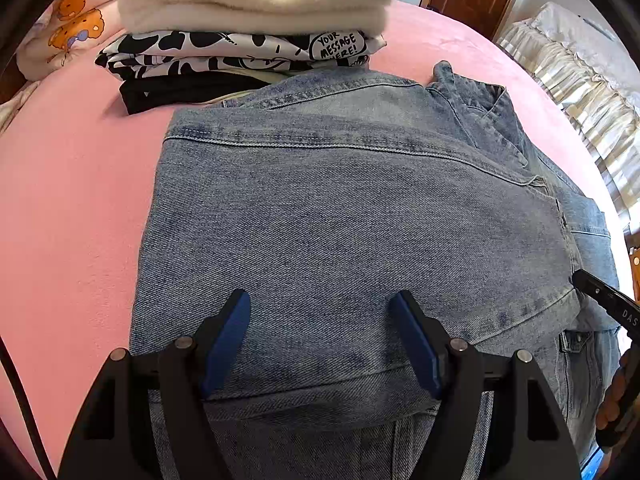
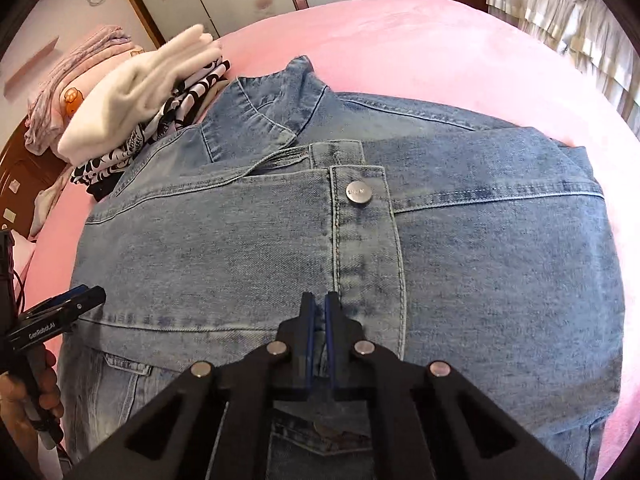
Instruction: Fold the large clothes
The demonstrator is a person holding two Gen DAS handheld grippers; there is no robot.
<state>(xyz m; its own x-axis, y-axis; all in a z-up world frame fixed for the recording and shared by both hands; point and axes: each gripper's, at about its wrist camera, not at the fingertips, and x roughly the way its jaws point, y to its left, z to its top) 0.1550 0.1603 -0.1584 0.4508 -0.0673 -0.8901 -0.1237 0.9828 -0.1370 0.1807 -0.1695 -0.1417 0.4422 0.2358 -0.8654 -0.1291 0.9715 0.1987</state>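
A light blue denim jacket [image 1: 340, 220] lies partly folded on the pink bed. My left gripper [image 1: 322, 308] is open, its blue pads spread over the jacket's folded panel near its lower hem. In the right wrist view the jacket [image 2: 240, 240] shows its button placket with a metal button [image 2: 361, 193] and collar [image 2: 276, 120]. My right gripper [image 2: 319, 304] is shut on the jacket's placket edge at the fold. The left gripper also shows at the left of the right wrist view [image 2: 76, 300]; the right gripper shows at the right edge of the left wrist view [image 1: 592, 286].
A stack of folded clothes [image 1: 248, 40], cream on top, black-and-white print and black below, sits just beyond the jacket on the pink bedspread [image 1: 72, 200]. It also shows in the right wrist view [image 2: 132, 100]. A frilled curtain [image 1: 580, 80] hangs at right.
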